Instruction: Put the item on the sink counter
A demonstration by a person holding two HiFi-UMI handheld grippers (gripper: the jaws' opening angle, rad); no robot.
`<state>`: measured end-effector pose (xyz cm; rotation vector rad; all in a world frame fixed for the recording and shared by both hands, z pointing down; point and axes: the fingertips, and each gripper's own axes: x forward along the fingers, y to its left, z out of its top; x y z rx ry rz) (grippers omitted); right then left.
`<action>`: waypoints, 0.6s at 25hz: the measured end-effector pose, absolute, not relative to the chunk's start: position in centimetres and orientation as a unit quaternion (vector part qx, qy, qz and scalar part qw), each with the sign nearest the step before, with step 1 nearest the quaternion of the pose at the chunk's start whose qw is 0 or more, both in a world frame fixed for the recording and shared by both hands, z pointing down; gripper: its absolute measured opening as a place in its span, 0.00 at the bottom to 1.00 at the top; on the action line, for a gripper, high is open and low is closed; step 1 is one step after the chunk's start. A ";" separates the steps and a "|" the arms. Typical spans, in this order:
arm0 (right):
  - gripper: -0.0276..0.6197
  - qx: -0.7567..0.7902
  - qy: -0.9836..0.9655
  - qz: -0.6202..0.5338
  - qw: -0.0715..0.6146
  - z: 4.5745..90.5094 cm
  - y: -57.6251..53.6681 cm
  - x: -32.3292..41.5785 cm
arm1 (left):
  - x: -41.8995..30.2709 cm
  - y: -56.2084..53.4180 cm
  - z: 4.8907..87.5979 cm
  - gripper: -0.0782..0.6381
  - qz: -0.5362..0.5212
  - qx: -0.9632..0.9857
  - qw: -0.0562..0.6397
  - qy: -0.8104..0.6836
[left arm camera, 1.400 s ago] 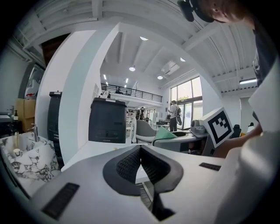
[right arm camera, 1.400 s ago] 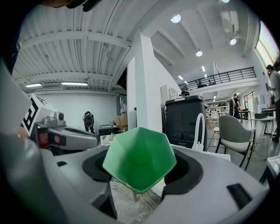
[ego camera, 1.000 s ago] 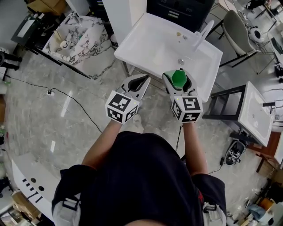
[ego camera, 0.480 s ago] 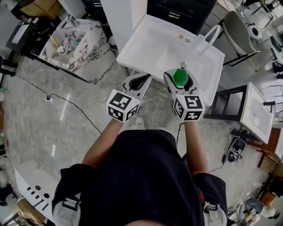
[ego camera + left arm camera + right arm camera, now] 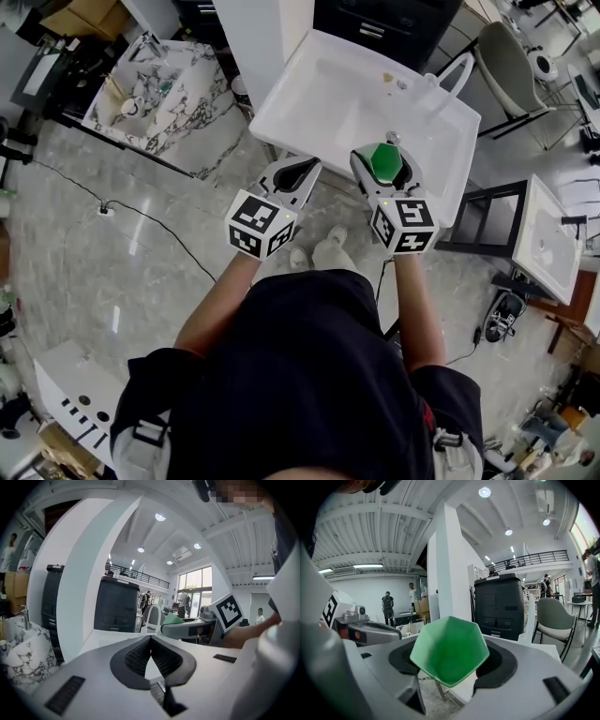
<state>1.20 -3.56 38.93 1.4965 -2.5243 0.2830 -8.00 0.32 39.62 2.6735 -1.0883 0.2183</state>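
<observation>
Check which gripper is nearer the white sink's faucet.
Right. The right gripper, holding the green cup, is in front of the faucet. The left gripper is farther off to the left.

The item (image 5: 381,163) in the right tool (image 5: 379,156) was bright green. Both it and the left tool (image 5: 298,170) had pale grey-white bodies with black pads, and their cubes (image 5: 260,225) bore black-and-white square markers. The sink (image 5: 309,84) at upper centre was plain white. The basin (image 5: 178,84) at upper left was white with dark marble veins. The floor (image 5: 112,253) was grey and marbled, and the shirt (image 5: 300,375) black.
</observation>
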 end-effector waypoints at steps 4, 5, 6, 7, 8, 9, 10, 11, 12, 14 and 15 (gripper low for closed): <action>0.55 0.504 -0.853 0.100 0.093 39.3 -4.5 1.5 | -8.2 -0.5 40.1 0.13 0.080 0.913 0.125 -0.379; 0.55 0.504 -0.853 0.100 0.092 39.3 -4.8 1.6 | -8.2 -0.8 40.1 0.13 0.080 0.913 0.125 -0.381; 0.55 0.505 -0.853 0.101 0.090 39.3 -5.1 1.7 | -8.2 -1.1 40.0 0.13 0.080 0.912 0.124 -0.382; 0.55 0.505 -0.853 0.102 0.089 39.2 -5.5 1.8 | -8.2 -1.5 39.9 0.13 0.080 0.912 0.124 -0.382; 0.55 0.504 -0.853 0.103 0.089 39.2 -5.8 1.8 | -8.1 -1.8 39.9 0.13 0.080 0.912 0.124 -0.383; 0.55 0.504 -0.853 0.103 0.088 39.1 -6.2 1.9 | -8.1 -2.2 39.9 0.13 0.080 0.911 0.125 -0.384; 0.55 0.504 -0.853 0.103 0.087 39.1 -6.5 2.0 | -7.9 -2.6 39.9 0.13 0.080 0.911 0.126 -0.384; 0.55 0.503 -0.854 0.104 0.087 39.1 -6.9 2.2 | -7.7 -3.0 39.9 0.13 0.080 0.911 0.127 -0.384; 0.55 0.503 -0.854 0.104 0.086 39.1 -7.2 2.4 | -7.4 -3.4 40.0 0.13 0.080 0.911 0.127 -0.384; 0.55 0.502 -0.854 0.106 0.087 39.3 -8.0 2.9 | -6.6 -4.1 40.1 0.13 0.081 0.912 0.128 -0.382; 0.55 0.502 -0.854 0.107 0.087 39.4 -8.5 3.1 | -6.3 -4.5 40.2 0.13 0.082 0.912 0.128 -0.381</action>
